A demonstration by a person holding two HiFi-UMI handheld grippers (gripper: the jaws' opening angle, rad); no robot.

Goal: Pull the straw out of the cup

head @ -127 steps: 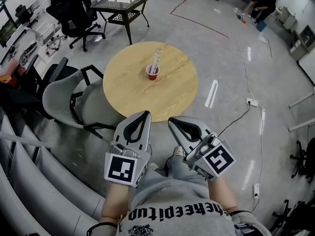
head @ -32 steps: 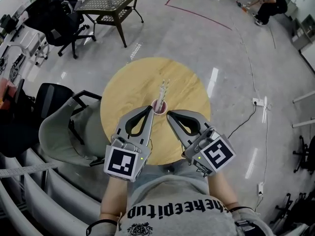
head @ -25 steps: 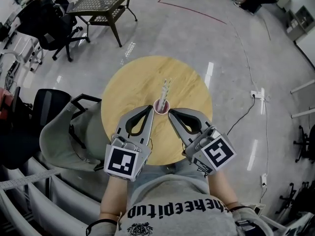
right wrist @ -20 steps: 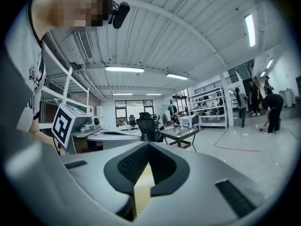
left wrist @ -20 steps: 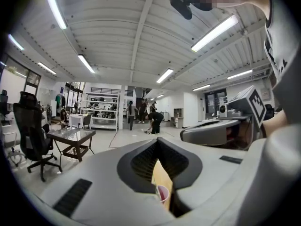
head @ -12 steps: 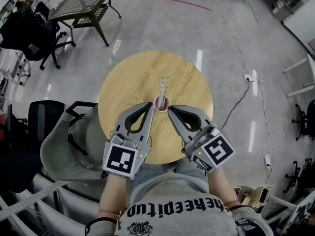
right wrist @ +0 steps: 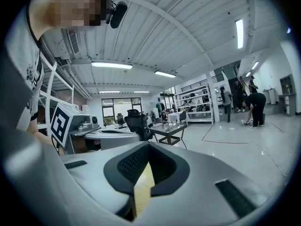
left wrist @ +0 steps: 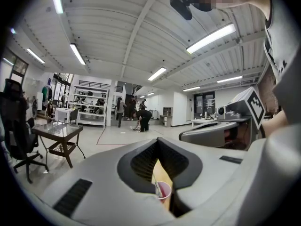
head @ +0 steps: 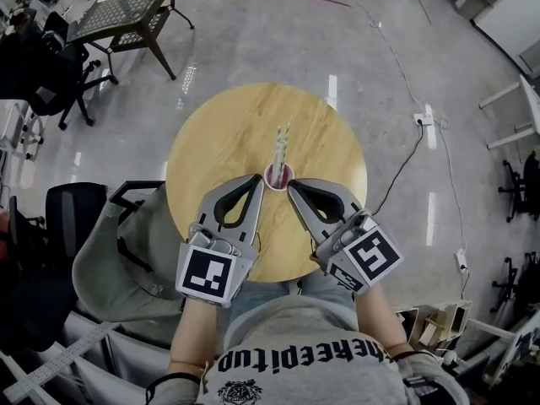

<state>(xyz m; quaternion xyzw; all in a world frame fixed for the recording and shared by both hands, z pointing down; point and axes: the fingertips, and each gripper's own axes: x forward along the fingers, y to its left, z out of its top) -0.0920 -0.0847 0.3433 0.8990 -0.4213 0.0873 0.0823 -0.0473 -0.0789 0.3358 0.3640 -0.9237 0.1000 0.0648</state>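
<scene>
A small red cup (head: pixel 278 174) stands near the middle of a round wooden table (head: pixel 219 133), with a pale straw (head: pixel 281 146) sticking up out of it. In the head view my left gripper (head: pixel 254 179) is shut, its tip just left of the cup. My right gripper (head: pixel 290 186) is shut too, its tip just right of the cup on the near side. Neither touches the cup or straw. In the left gripper view the cup (left wrist: pixel 163 190) and straw (left wrist: pixel 156 185) show through the gap behind the shut left gripper (left wrist: pixel 158 140). The right gripper (right wrist: pixel 148 143) frames only tabletop (right wrist: pixel 141 187).
A grey chair (head: pixel 118 260) stands against the table's left side. A black office chair (head: pixel 51 66) and a glass-topped metal table (head: pixel 126 7) are further back on the left. A cable and power strip (head: pixel 419 118) lie on the floor at the right. People stand far across the hall.
The person has walked up to the table. Over the last second both grippers sank a little and tipped downward, keeping their tips on either side of the cup. Jaws stayed shut.
</scene>
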